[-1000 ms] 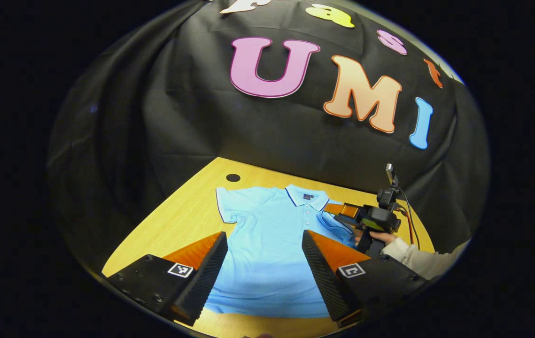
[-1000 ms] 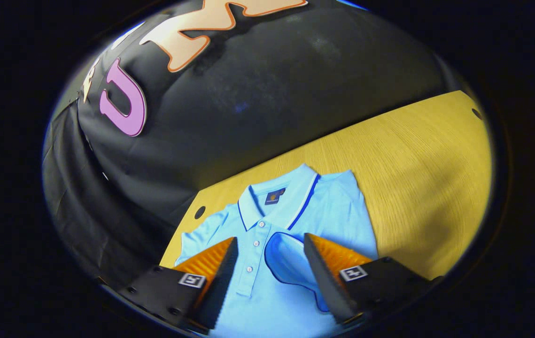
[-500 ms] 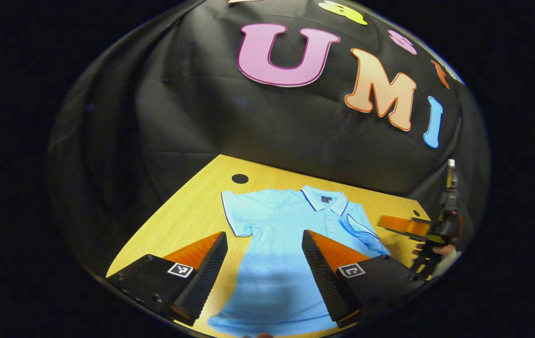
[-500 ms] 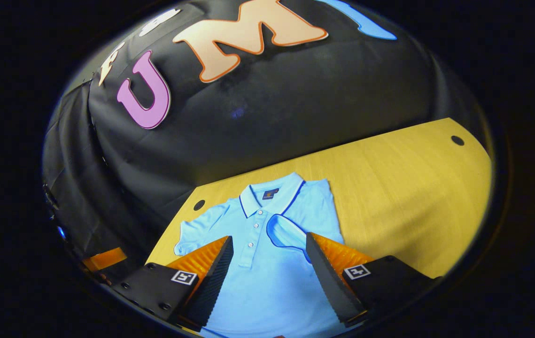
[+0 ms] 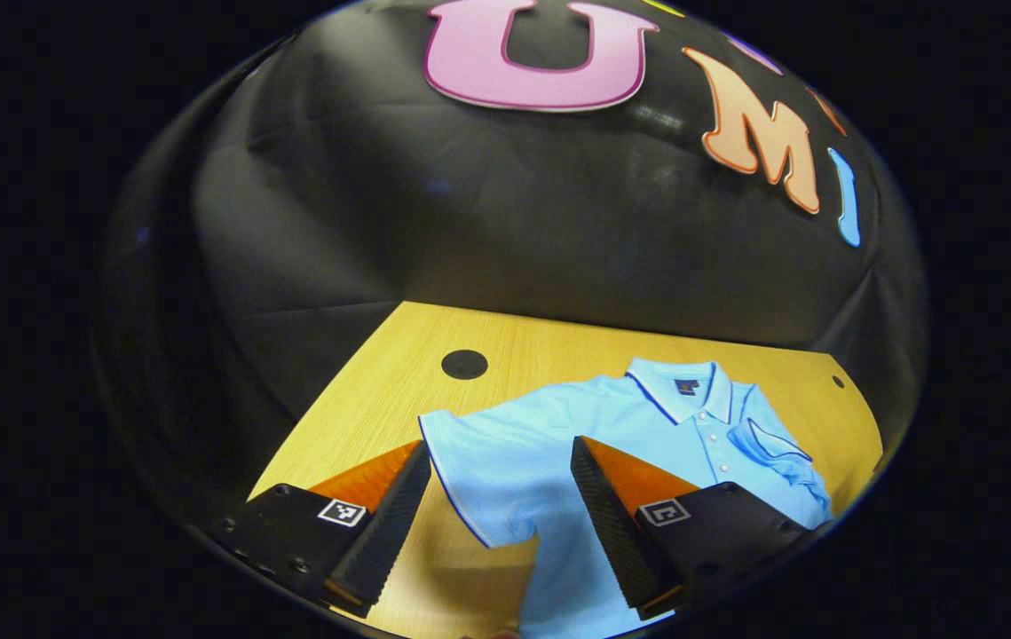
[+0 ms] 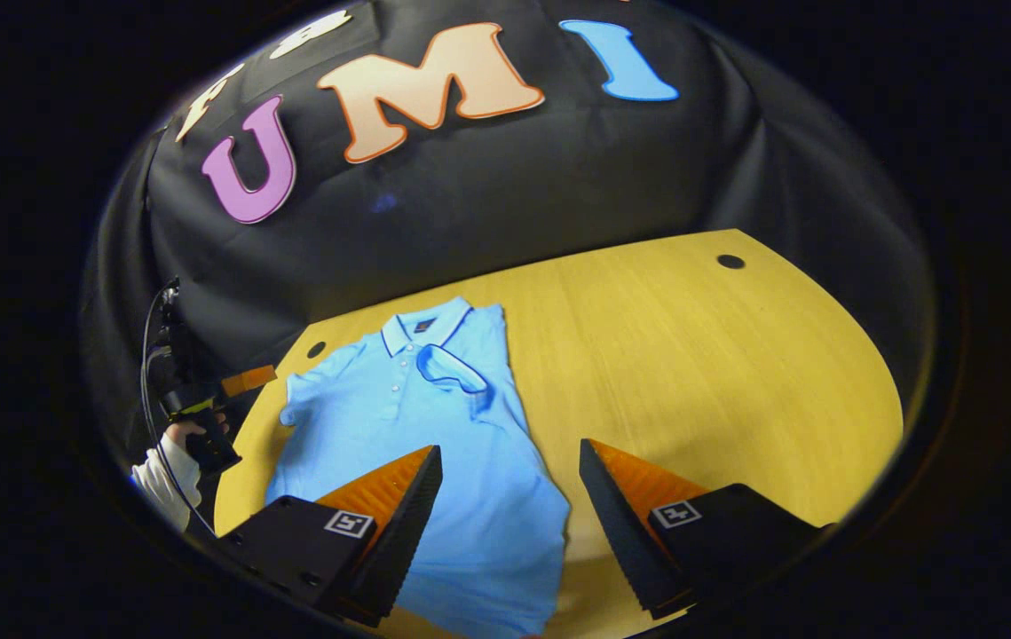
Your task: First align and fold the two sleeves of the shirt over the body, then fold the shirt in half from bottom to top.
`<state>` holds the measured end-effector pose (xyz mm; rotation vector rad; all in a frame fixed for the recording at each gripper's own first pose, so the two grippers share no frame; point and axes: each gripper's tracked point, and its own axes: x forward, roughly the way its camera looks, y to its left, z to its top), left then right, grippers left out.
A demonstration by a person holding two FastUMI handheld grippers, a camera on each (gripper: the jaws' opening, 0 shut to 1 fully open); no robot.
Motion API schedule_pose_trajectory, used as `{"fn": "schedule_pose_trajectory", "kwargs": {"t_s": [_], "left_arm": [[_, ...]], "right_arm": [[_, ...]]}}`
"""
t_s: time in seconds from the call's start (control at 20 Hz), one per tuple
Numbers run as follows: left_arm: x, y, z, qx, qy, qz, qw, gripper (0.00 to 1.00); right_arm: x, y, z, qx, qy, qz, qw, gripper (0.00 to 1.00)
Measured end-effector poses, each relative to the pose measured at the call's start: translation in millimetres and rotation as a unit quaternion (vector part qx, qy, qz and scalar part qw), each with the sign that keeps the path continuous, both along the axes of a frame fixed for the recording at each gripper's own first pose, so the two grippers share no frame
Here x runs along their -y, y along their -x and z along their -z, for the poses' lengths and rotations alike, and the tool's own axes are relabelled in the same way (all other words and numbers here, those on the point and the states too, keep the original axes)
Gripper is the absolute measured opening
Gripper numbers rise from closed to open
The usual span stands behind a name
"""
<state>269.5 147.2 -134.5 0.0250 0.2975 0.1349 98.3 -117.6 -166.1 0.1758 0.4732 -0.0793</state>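
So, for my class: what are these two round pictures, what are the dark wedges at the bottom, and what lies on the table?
Each picture comes from a camera riding on a hand-held gripper; a person carries one in each hand. The wedges are that gripper's own jaws, seen from behind. In the left gripper view the left gripper is open over the unfolded sleeve. In the right gripper view the right gripper is open, holding nothing. On the wooden table lies a light blue polo shirt, one sleeve already folded over its chest.

The shirt (image 6: 421, 444) lies flat on the table (image 6: 691, 355) (one sleeve (image 6: 450, 368) folded over its body).
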Motion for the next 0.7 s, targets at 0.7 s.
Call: {"fn": "schedule_pose_trajectory", "kwargs": {"t_s": [0.7], "left_arm": [[-31,-38,52,-0.054,-0.020,-0.026,0.998,0.73]], "right_arm": [[25,49,0,-0.019,0.049,0.067,0.996,0.92]]}}
